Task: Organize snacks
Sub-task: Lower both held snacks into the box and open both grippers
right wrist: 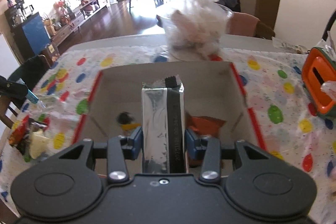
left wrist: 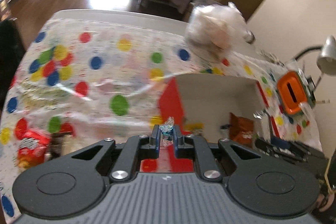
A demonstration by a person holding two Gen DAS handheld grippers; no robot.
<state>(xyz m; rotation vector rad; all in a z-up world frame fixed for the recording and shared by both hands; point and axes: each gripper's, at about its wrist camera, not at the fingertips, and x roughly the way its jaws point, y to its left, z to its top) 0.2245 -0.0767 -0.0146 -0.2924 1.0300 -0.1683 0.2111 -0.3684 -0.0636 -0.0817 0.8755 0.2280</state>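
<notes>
A red-edged cardboard box (right wrist: 239, 81) stands open on the dotted tablecloth, also in the left wrist view (left wrist: 172, 96). Inside it lie an orange snack bag (right wrist: 206, 122) and a dark and yellow item (right wrist: 127, 120). My right gripper (right wrist: 163, 138) is shut on a silver foil snack pack (right wrist: 156, 117) with a black seam, held upright over the box. My left gripper (left wrist: 167, 135) is shut on a small clear and blue candy wrapper (left wrist: 168, 129) at the box's near left corner. The orange bag also shows in the left wrist view (left wrist: 241, 127).
A red snack bag (left wrist: 31, 144) and other packets (right wrist: 27, 138) lie left of the box. A clear bowl of white stuffing (right wrist: 195, 24) stands behind the box. An orange and green container (right wrist: 319, 85) sits at the right. A desk lamp (left wrist: 326, 56) is at the far right.
</notes>
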